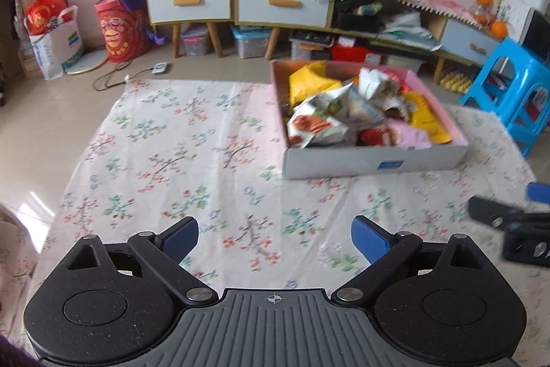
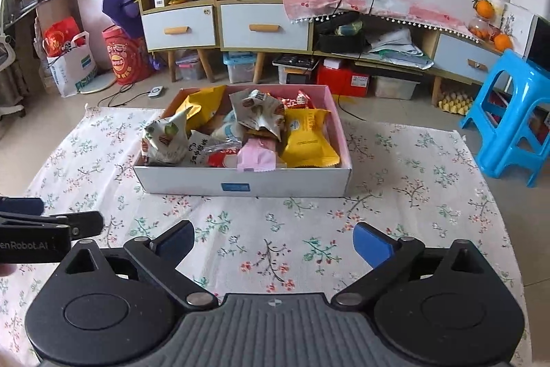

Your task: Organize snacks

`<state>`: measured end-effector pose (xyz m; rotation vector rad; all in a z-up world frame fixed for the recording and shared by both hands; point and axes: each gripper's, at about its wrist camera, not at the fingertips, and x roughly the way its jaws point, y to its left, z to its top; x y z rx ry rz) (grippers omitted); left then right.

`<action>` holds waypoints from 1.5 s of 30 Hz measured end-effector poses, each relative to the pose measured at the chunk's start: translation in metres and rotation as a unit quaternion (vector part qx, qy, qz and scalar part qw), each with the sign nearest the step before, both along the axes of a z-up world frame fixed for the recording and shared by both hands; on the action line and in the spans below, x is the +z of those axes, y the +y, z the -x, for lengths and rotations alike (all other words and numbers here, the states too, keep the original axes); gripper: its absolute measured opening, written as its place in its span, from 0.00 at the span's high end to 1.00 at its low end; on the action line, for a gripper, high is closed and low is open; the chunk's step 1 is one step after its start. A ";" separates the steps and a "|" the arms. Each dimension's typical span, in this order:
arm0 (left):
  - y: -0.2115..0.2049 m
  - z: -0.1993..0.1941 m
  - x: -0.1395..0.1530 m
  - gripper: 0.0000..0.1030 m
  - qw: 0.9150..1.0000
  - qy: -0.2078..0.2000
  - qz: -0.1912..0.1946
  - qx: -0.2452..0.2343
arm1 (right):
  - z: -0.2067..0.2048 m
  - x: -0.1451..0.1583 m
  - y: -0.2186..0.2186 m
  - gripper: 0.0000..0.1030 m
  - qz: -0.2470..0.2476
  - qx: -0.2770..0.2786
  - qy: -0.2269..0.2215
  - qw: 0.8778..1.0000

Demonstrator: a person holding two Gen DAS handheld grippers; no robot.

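Note:
A white cardboard box (image 2: 240,186) with a pink inner wall stands on the floral cloth (image 2: 309,229). It holds several snack packets: yellow bags (image 2: 307,140), a pink packet (image 2: 256,157), white and green bags (image 2: 165,140). The box also shows in the left wrist view (image 1: 371,160), ahead and to the right. My left gripper (image 1: 275,239) is open and empty above the cloth. My right gripper (image 2: 273,241) is open and empty, a short way in front of the box. Each gripper's side shows at the edge of the other's view.
Cabinets with drawers (image 2: 264,26) and storage bins line the back wall. A blue plastic stool (image 2: 512,116) stands at the right off the cloth. Bags (image 2: 72,57) and a red drum (image 2: 125,57) stand at the back left. A cable and small device (image 2: 154,90) lie on the floor.

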<state>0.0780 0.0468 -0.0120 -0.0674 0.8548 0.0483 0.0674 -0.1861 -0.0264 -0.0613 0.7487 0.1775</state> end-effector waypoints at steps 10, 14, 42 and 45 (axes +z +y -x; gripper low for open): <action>-0.004 0.001 -0.011 0.06 1.000 0.019 -0.013 0.002 | 0.005 -0.003 -0.002 0.13 0.003 -0.005 0.011 1.000; -0.008 0.007 -0.012 0.06 1.000 0.024 -0.015 -0.004 | 0.007 -0.004 -0.002 0.13 0.007 -0.003 0.016 1.000; -0.013 0.008 -0.012 0.01 0.998 0.055 -0.026 0.031 | 0.017 -0.006 0.011 0.12 0.024 -0.032 0.012 0.999; -0.012 0.009 -0.012 0.01 0.998 0.054 -0.026 0.035 | 0.016 -0.007 0.009 0.12 0.015 -0.038 0.016 0.999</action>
